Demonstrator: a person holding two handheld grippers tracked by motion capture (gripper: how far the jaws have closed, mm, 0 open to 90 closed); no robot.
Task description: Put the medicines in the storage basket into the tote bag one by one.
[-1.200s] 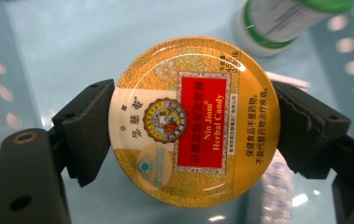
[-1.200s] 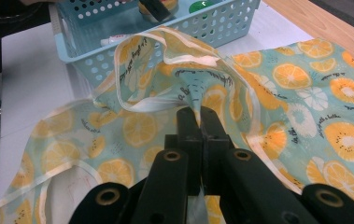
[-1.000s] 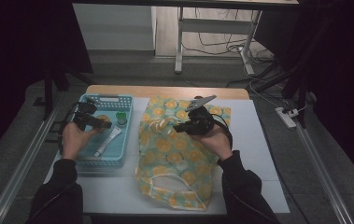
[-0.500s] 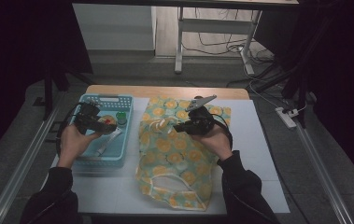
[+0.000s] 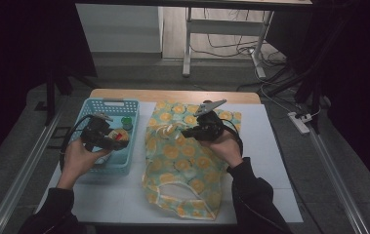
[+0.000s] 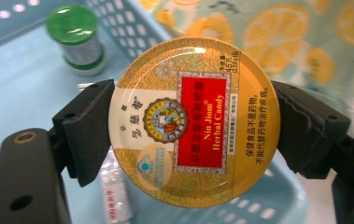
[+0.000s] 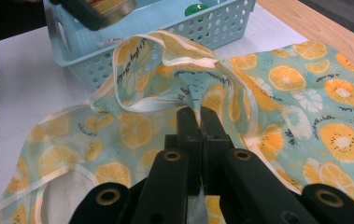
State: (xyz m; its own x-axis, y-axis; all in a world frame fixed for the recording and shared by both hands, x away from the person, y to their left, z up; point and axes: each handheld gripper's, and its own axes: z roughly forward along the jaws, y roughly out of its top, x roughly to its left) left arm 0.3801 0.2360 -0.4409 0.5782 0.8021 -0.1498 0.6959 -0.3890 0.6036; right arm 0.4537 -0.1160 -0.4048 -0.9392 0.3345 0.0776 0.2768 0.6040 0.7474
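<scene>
Basket (image 5: 92, 168) sits on the table (image 5: 270, 161) at left, fruit-print bag (image 5: 182, 165) flat just beside it on the right, its near corner touching the basket wall. In the basket: small capped jar (image 6: 77, 39) toward the far end, what looks like a tube (image 6: 114, 196) lying nearer. Herbal candy tin (image 6: 195, 116) held above the basket's right side. Floor and power strip (image 5: 299, 123) beyond the table's right edge.

In the light blue perforated plastic basket (image 5: 86, 113) at the left of the high view stand a small jar with green lid (image 6: 77, 38) and a white tube (image 6: 114, 198), while a white power strip (image 5: 300, 122) lies on the floor at the right.
</scene>
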